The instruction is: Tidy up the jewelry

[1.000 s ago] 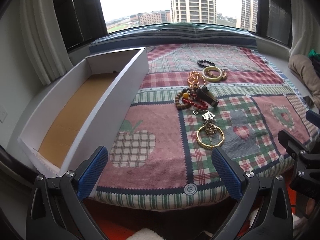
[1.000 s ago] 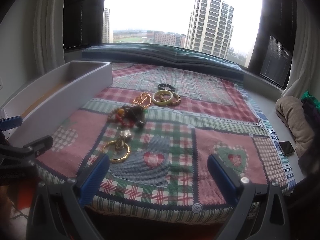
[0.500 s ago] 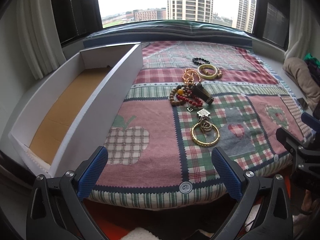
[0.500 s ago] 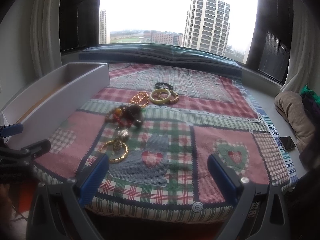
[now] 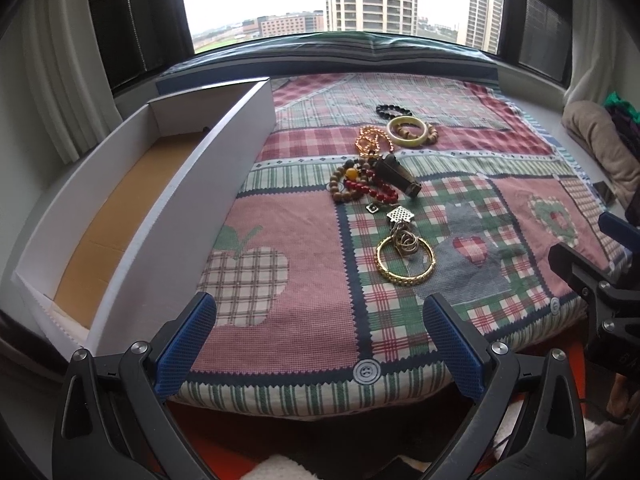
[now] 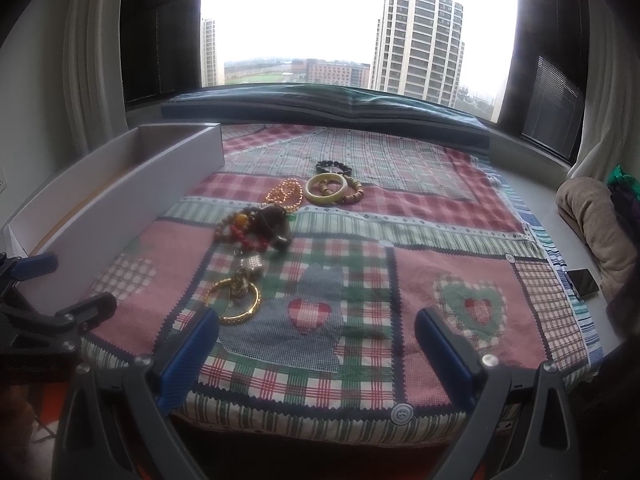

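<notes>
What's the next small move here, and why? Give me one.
Probably ease the right gripper forward and left toward the gold bangle, the nearest piece. Both grippers are open and empty, the left gripper sits back at the quilt's edge, and the white box beside the jewelry holds nothing yet.

The gold bangle (image 6: 234, 300) is partly hidden behind the right tool's finger (image 6: 188, 360).
</notes>
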Action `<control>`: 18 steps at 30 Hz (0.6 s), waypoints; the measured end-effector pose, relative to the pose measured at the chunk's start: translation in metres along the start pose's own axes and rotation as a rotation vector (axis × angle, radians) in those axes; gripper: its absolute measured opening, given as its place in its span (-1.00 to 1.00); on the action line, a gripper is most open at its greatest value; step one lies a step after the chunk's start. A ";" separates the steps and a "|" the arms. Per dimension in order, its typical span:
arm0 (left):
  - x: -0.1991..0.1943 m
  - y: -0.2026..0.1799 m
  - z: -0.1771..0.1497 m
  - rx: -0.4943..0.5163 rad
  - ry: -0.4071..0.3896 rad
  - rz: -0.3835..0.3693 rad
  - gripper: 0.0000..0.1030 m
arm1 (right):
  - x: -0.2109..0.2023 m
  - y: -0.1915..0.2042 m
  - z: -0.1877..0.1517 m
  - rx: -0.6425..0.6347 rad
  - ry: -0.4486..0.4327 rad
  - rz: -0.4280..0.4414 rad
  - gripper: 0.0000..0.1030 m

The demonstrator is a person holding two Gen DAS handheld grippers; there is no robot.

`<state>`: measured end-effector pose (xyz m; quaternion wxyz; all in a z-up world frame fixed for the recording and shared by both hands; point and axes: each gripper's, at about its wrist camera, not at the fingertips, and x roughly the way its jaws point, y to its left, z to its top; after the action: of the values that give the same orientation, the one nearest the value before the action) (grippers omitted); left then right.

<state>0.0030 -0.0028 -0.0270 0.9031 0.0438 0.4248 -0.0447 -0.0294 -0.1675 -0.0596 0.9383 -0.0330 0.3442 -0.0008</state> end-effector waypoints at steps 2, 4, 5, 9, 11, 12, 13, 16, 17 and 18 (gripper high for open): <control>0.000 0.002 0.001 -0.014 0.000 -0.013 0.99 | 0.001 0.000 0.000 0.007 0.000 0.015 0.94; 0.001 0.004 0.001 -0.025 0.002 -0.015 0.99 | 0.001 -0.001 0.000 0.018 -0.004 0.042 0.94; 0.002 0.005 0.001 -0.028 0.005 -0.017 0.99 | 0.001 -0.002 0.000 0.025 -0.005 0.056 0.94; 0.004 0.003 0.000 -0.025 0.013 -0.021 0.99 | 0.004 -0.004 0.000 0.048 0.007 0.067 0.94; 0.004 0.001 -0.001 -0.018 0.012 -0.020 0.99 | 0.006 -0.007 -0.001 0.071 0.015 0.078 0.94; 0.005 0.001 -0.001 -0.016 0.013 -0.021 0.99 | 0.006 -0.008 -0.001 0.082 0.018 0.087 0.94; 0.005 0.000 -0.001 -0.016 0.014 -0.023 0.99 | 0.006 -0.008 -0.002 0.085 0.020 0.088 0.94; 0.007 0.000 -0.002 -0.016 0.025 -0.029 0.99 | 0.007 -0.005 -0.003 0.056 0.031 0.056 0.94; 0.008 -0.001 -0.002 -0.015 0.030 -0.030 0.99 | 0.007 -0.004 -0.003 0.051 0.035 0.051 0.94; 0.009 -0.001 -0.003 -0.013 0.033 -0.030 0.99 | 0.008 -0.004 -0.004 0.050 0.040 0.052 0.94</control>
<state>0.0062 -0.0040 -0.0356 0.8955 0.0322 0.4406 -0.0546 -0.0259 -0.1720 -0.0670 0.9314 -0.0004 0.3636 0.0145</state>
